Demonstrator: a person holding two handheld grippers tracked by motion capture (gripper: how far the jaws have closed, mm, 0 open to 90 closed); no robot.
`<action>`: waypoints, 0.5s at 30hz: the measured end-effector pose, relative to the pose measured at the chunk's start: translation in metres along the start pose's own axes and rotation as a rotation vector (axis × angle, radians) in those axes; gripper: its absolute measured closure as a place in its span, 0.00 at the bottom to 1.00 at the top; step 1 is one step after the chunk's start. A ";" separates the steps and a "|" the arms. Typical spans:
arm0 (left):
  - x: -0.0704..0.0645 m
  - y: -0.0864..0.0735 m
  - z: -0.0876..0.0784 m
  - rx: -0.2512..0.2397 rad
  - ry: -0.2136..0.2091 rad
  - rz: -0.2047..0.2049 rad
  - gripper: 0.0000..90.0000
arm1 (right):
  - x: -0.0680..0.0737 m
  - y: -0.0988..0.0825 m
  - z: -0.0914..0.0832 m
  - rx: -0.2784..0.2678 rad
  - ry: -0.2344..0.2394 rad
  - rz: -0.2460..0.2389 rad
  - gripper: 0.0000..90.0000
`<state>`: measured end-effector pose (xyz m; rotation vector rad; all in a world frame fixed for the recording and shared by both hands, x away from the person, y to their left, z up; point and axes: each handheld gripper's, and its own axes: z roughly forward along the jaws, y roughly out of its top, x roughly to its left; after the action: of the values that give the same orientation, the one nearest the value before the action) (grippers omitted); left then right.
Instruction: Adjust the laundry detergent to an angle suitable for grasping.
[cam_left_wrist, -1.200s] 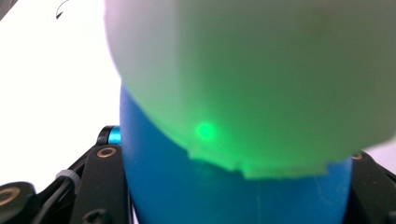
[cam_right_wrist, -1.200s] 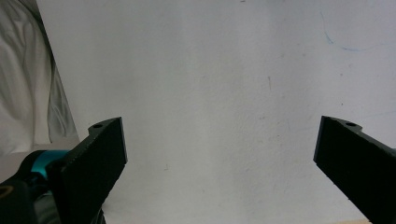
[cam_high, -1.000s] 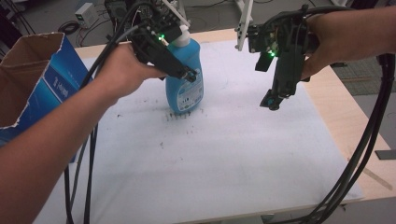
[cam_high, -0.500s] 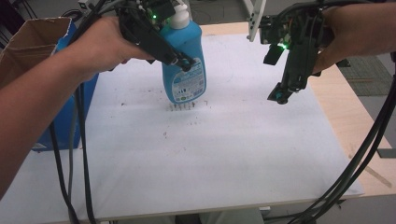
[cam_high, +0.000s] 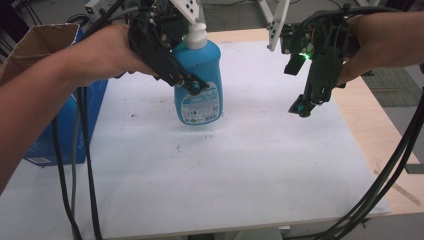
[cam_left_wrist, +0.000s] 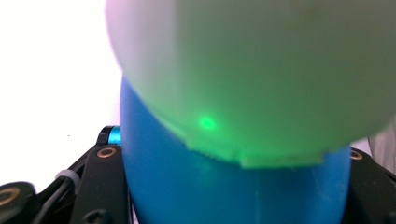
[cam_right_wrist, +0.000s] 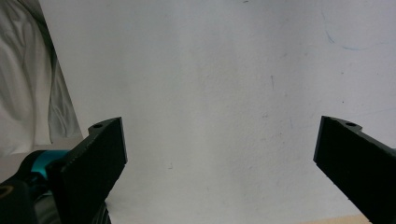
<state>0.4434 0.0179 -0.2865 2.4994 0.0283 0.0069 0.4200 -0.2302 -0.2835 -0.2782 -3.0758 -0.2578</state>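
Observation:
A blue detergent bottle (cam_high: 207, 62) with a white cap (cam_high: 196, 36) stands upright over the white table sheet (cam_high: 225, 175), left of centre at the back. My left gripper (cam_high: 194, 86) is shut on its body, one jaw on each side. In the left gripper view the blue body (cam_left_wrist: 233, 186) and the blurred white cap (cam_left_wrist: 261, 70) sit right against the lens. I cannot tell whether the base touches the sheet. My right gripper (cam_high: 302, 107) hangs tip-down at the right, apart from the bottle. Its jaws are wide open over bare sheet (cam_right_wrist: 219, 158).
A blue cardboard box (cam_high: 45, 100) with open flaps stands at the table's left edge. Bare wood (cam_high: 370, 135) runs along the right side of the sheet. Black cables trail down from both grippers across the front corners.
My left gripper has shifted a little and risen slightly with the bottle still in its grip. The right gripper has stayed where it was, open.

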 end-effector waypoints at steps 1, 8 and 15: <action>-0.001 0.001 0.001 0.010 -0.005 0.014 0.48 | -0.001 0.000 0.000 0.001 -0.003 -0.006 0.02; -0.001 -0.001 0.002 -0.013 -0.057 0.063 0.48 | -0.001 0.000 0.001 0.009 0.002 0.010 0.02; -0.007 -0.001 0.008 -0.010 -0.094 0.158 0.48 | -0.002 0.001 0.005 0.007 0.007 0.013 0.02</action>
<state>0.4368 0.0137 -0.2936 2.4824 -0.2076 -0.0452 0.4225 -0.2286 -0.2882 -0.2960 -3.0660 -0.2466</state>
